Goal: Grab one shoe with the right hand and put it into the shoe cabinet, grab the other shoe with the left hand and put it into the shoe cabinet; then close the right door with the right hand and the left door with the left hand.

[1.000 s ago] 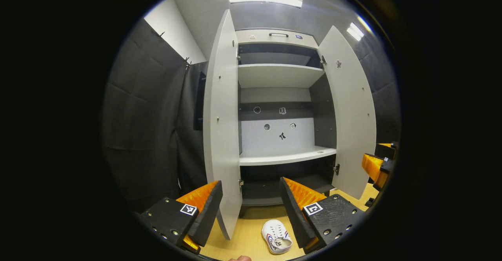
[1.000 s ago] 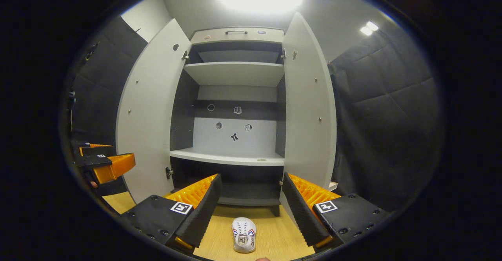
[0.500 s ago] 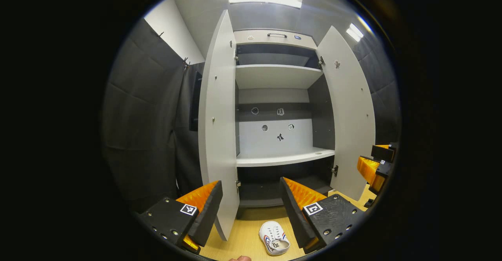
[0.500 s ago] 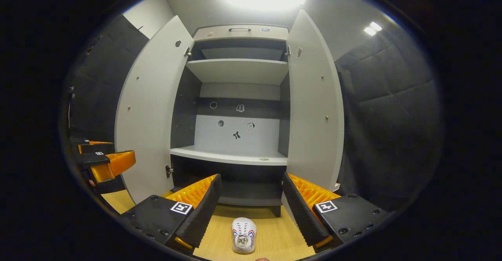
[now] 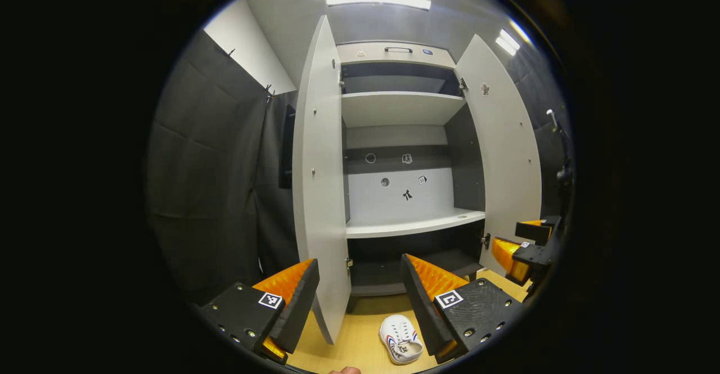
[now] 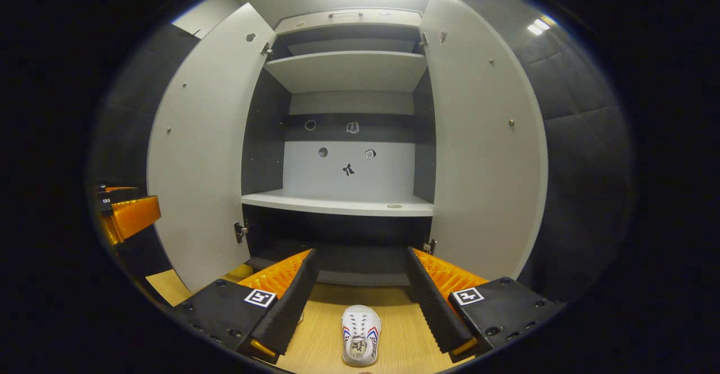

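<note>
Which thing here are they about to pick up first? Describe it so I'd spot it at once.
Find the tall grey shoe cabinet with both doors swung open. On the wooden floor just before its dark bottom compartment lies a small white shoe, between the open fingers of the right gripper. Red and blue stripes on its sides mark it out.

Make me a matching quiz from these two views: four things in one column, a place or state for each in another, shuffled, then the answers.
Things
1. shoe
2. left door
3. middle shelf
4. right gripper

States
A. open, holding nothing
B. swung open
C. on the wooden floor
D. bare

Pairs: 1-C, 2-B, 3-D, 4-A
</note>
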Demonstrator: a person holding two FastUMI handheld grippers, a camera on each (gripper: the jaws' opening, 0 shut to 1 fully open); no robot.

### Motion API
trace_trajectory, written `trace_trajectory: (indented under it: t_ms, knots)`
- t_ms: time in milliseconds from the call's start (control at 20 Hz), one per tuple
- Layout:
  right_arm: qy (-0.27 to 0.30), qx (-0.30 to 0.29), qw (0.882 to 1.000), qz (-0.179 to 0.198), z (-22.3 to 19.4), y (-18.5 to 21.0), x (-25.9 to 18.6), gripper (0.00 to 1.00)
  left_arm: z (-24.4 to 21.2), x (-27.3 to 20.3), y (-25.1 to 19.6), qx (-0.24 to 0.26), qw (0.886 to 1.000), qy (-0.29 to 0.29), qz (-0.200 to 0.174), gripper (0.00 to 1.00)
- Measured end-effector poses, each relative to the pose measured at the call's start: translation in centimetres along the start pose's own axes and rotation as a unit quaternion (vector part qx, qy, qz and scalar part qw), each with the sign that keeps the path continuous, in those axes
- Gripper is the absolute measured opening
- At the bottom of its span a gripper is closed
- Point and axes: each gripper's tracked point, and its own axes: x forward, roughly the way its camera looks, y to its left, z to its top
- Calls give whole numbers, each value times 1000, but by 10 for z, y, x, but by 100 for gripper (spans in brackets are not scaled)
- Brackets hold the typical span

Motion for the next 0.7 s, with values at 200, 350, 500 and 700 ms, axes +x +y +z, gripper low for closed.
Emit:
trace_trajectory:
  t_ms: [200,350,500,700]
  knots:
    - [46,-10,999,7,-34,4,31,98,-2,1,7,4,1000,3,10,79]
    - [87,-16,996,13,-66,8,52,98,-4,1,14,9,1000,7,19,80]
    - [128,-23,991,22,-99,14,66,98,-5,0,21,12,999,11,30,80]
    - [178,-34,983,37,-141,22,79,98,-11,1,28,14,999,20,43,79]
